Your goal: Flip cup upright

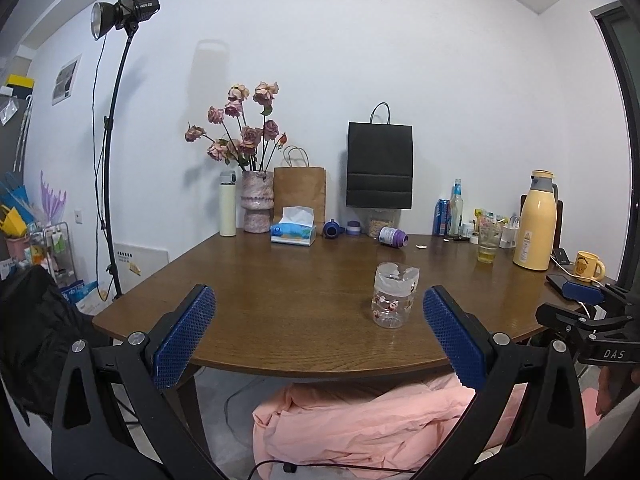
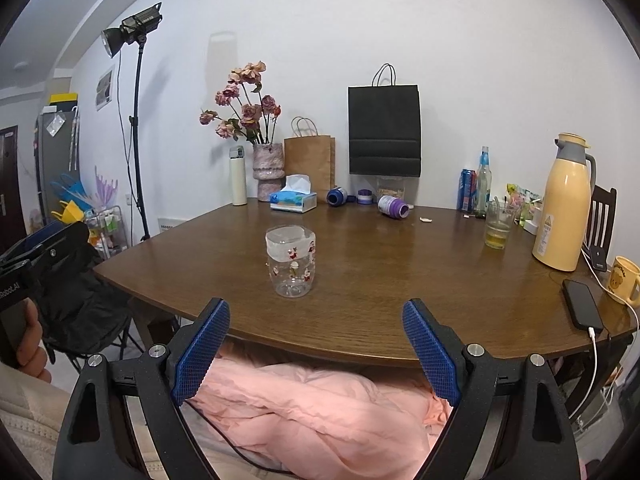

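Observation:
A clear glass cup (image 1: pixel 395 295) with small red cartoon prints and a frosted band stands on the brown table (image 1: pixel 280 304), wide end up. It also shows in the right wrist view (image 2: pixel 291 261). My left gripper (image 1: pixel 320 322) is open and empty, at the table's near edge, the cup just inside its right finger. My right gripper (image 2: pixel 316 342) is open and empty, short of the table edge, the cup ahead and slightly left. The right gripper also shows at the right of the left wrist view (image 1: pixel 580 300).
Along the back of the table stand a flower vase (image 2: pixel 268 170), tissue box (image 2: pixel 294 200), paper bags (image 2: pixel 384 130), a fallen purple bottle (image 2: pixel 394 206), a glass with yellow liquid (image 2: pixel 497 226), a yellow thermos (image 2: pixel 564 204), a mug (image 2: pixel 624 280) and a charging phone (image 2: pixel 582 308). A pink cloth (image 2: pixel 320 412) lies below the table.

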